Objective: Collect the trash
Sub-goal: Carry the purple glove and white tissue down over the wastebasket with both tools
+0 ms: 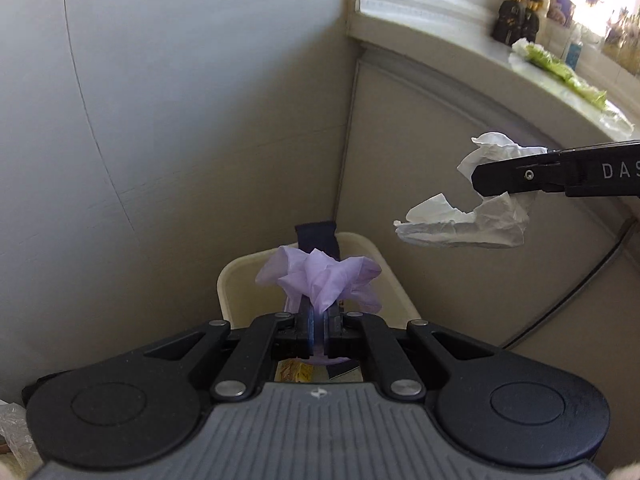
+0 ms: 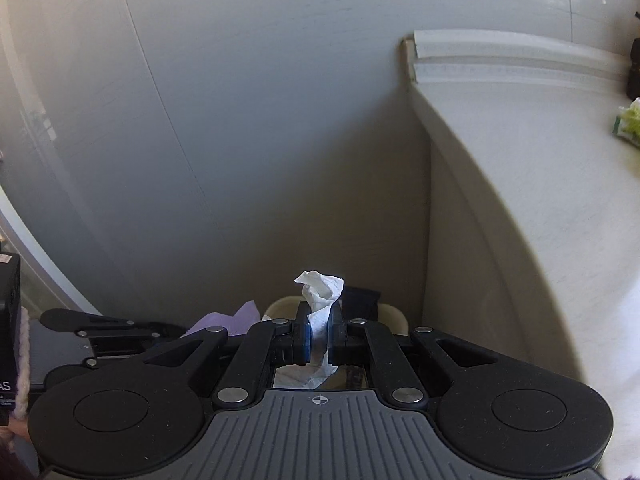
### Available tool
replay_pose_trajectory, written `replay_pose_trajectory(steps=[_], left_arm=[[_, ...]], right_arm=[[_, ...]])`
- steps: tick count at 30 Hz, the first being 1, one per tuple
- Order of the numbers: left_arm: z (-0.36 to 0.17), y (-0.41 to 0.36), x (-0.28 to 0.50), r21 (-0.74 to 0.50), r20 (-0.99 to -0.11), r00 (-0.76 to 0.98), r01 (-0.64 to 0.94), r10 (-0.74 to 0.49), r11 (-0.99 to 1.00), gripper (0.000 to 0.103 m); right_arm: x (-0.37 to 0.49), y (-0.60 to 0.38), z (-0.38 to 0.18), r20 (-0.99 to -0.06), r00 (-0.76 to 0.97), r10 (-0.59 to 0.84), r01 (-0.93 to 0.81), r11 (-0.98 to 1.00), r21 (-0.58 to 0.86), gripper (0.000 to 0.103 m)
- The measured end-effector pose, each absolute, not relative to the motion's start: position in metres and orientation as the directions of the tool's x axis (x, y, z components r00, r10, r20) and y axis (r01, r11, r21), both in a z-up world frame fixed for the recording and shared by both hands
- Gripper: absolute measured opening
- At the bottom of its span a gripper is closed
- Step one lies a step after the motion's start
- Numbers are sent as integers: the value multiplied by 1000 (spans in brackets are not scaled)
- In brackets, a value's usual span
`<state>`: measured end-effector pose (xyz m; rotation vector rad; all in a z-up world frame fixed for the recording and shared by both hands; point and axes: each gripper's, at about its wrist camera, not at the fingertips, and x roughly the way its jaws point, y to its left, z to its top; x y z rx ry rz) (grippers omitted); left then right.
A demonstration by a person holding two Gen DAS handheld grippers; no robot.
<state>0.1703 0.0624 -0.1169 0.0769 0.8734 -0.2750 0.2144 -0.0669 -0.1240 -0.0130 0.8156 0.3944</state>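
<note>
My left gripper (image 1: pixel 319 312) is shut on a crumpled purple glove (image 1: pixel 320 276) and holds it above a cream trash bin (image 1: pixel 232 284) in the corner below. My right gripper (image 2: pixel 319 320) is shut on a crumpled white tissue (image 2: pixel 320 292), also over the bin (image 2: pixel 280 304). In the left wrist view the right gripper (image 1: pixel 480 178) comes in from the right with the tissue (image 1: pixel 460 224) hanging from it, higher than the bin and to its right. The purple glove (image 2: pixel 224 320) and the left gripper (image 2: pixel 60 318) show at the lower left of the right wrist view.
A grey wall (image 1: pixel 160 120) meets a cabinet side (image 1: pixel 420 160) in the corner. The counter (image 1: pixel 440 44) above holds a green and white wrapper (image 1: pixel 560 72), dark figurines (image 1: pixel 516 16) and bottles. A cable (image 1: pixel 568 296) runs down the cabinet. A dark item (image 1: pixel 316 236) hangs on the bin's far rim.
</note>
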Motion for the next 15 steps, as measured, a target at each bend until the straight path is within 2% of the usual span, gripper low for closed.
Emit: replay_pose_trajectory(steps=[15], left_arm=[[-197, 60, 212, 8, -851, 510, 254, -127, 967, 4]], right_arm=[[242, -47, -223, -808, 524, 268, -336, 937, 93, 6]])
